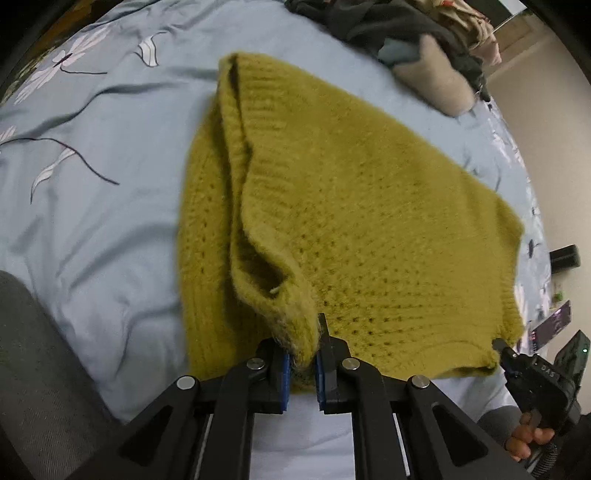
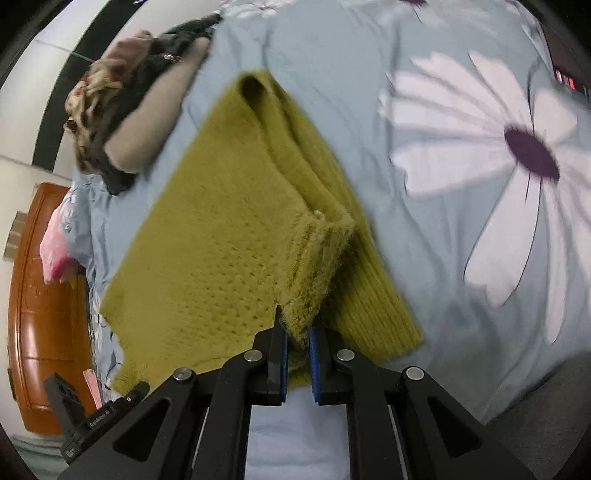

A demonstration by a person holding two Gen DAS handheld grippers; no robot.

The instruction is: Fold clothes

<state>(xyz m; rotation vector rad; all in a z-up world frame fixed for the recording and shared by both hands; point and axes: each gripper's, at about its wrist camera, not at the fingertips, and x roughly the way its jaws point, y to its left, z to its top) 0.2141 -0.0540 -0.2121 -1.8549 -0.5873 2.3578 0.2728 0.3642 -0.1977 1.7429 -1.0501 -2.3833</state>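
A mustard-yellow knit sweater (image 1: 362, 236) lies on a light blue flowered bedsheet (image 1: 103, 192). One side is folded over the body along a ridge. My left gripper (image 1: 301, 350) is shut on the near ribbed corner of that folded layer and holds it slightly raised. The sweater also shows in the right wrist view (image 2: 221, 251). My right gripper (image 2: 297, 332) is shut on the ribbed corner of the folded layer at its end. The right gripper also shows in the left wrist view (image 1: 498, 345) at the sweater's far corner.
A pile of dark, beige and patterned clothes (image 1: 417, 33) lies at the head of the bed, also in the right wrist view (image 2: 129, 96). A wooden cabinet (image 2: 44, 295) stands beside the bed. A grey cushion (image 1: 37, 369) lies at the near left.
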